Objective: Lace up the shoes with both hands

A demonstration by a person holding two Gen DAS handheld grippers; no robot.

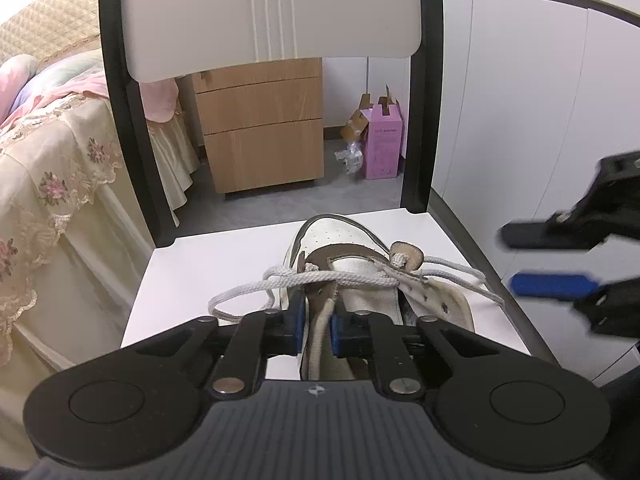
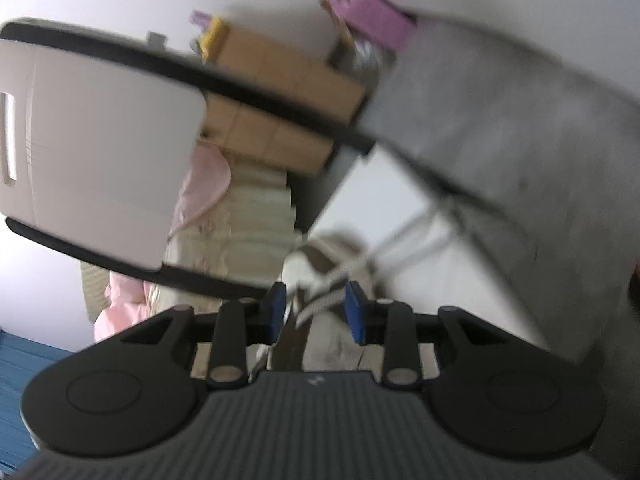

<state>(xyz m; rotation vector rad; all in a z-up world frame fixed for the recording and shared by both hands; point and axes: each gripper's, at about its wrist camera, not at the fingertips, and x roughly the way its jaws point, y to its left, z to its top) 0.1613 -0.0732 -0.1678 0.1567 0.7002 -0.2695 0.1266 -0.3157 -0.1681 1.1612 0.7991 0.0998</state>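
White/brown sneaker (image 1: pixel 352 280) lay on white chair seat (image 1: pixel 200 272), toe away; white lace (image 1: pixel 280 280) loose across.

Each handheld tool is matte black: a ribbed grey-black grip bearing a small white emblem, with two round black discs beside it. Silver rivets pin black link arms running forward to the left tongs (image 1: pixel 318 326) and right tongs (image 2: pixel 316 312). Their fingers (image 1: pixel 297 320) carry blue pads.

The left gripper (image 1: pixel 318 322) is angled downward, its jaws drawn nearly together and pressed on the shoe's collar edge (image 1: pixel 320 320). The right gripper (image 2: pixel 316 308) is tilted and blurred, its jaws held apart; in the left wrist view its fingers (image 1: pixel 556 284) are seen spread, gripping nothing.
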